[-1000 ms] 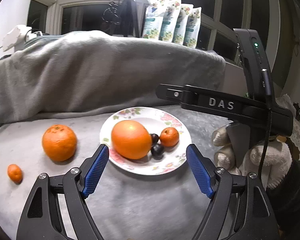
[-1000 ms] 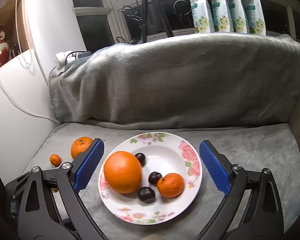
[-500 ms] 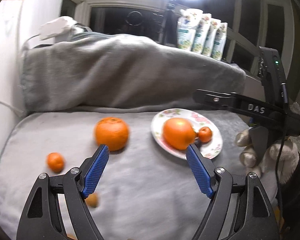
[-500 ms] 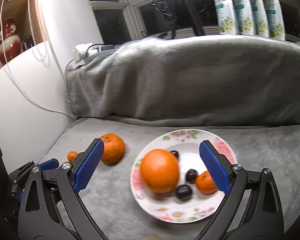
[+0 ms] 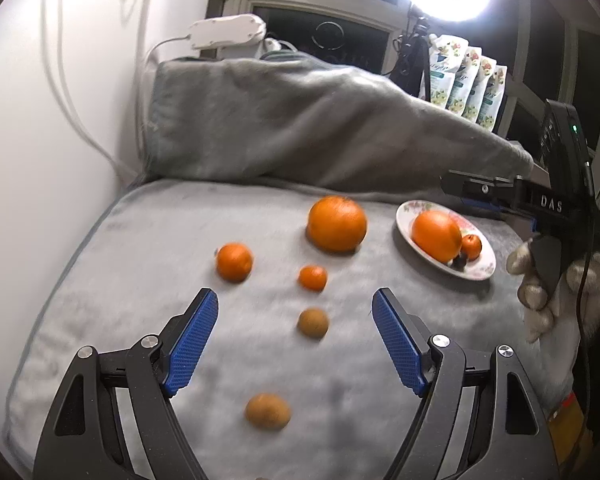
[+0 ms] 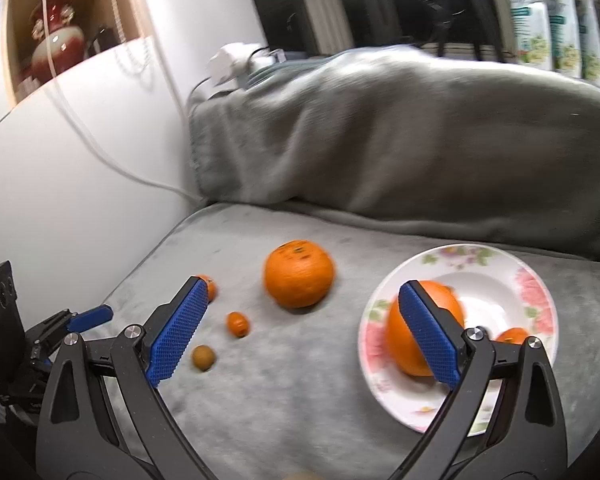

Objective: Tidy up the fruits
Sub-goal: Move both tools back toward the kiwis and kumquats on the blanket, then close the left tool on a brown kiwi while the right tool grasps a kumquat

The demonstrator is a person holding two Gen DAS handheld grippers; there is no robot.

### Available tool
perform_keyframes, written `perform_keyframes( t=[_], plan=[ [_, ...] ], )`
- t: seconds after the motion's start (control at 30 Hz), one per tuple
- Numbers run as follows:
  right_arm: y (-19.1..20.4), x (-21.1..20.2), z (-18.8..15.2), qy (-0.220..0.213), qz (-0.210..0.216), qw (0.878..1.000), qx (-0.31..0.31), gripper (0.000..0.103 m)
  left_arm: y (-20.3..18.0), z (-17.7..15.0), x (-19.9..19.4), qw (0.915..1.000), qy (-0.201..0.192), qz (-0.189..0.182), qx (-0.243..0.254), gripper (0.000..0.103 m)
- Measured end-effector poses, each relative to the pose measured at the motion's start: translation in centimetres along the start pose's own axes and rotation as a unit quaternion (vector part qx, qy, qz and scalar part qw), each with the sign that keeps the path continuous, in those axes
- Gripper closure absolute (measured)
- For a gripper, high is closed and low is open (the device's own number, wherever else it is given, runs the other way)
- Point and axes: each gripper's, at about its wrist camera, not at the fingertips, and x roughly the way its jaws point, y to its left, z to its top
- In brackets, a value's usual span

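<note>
Both claws released, nothing gripped: left claw [image 5: 294, 334], right claw [image 6: 300, 330]. Loose fruit mid-cushion: big orange [image 5: 337, 223], two brown fruits. Plate [image 5: 478, 270] at 2 o'clock near the cushion's [image 5: 140, 240] right edge. Bare cushion at 9 o'clock.

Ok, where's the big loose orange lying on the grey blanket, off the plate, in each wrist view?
Left wrist: the big loose orange sits centre-right, just left of the floral white plate.
Right wrist: the orange sits mid-frame, again left of the plate.
Shared landmark: that plate.
</note>
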Motion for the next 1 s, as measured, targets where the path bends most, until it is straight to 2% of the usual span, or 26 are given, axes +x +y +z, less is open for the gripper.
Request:
perform_keyframes(
  t=[0.3,0.47,0.57,0.87,1.0],
  plan=[
    [3.9,3.9,-1.3,0.048,0.039,0.998,-0.022,0.006,1.5,-3.6,0.3,0.9992,0.037,0.003,-0.017,0.023],
    [5.0,6.7,-1.8,0.08,0.052,0.995,-0.02,0.019,1.5,-4.4,0.7,0.9988,0.045,-0.001,-0.016,0.024],
    [5.2,8.3,-2.2,0.099,0.054,0.993,-0.016,0.028,1.5,-4.7,1.0,0.9986,0.05,-0.003,-0.014,0.031],
    [5.4,11.7,-3.4,0.139,0.048,0.989,-0.021,0.045,2.3,-5.6,1.9,0.9977,0.065,-0.002,-0.02,0.043],
    [5.8,12.3,-3.7,0.147,0.042,0.988,-0.031,0.048,2.2,-5.8,2.1,0.9974,0.07,-0.002,-0.018,0.048]
  ],
)
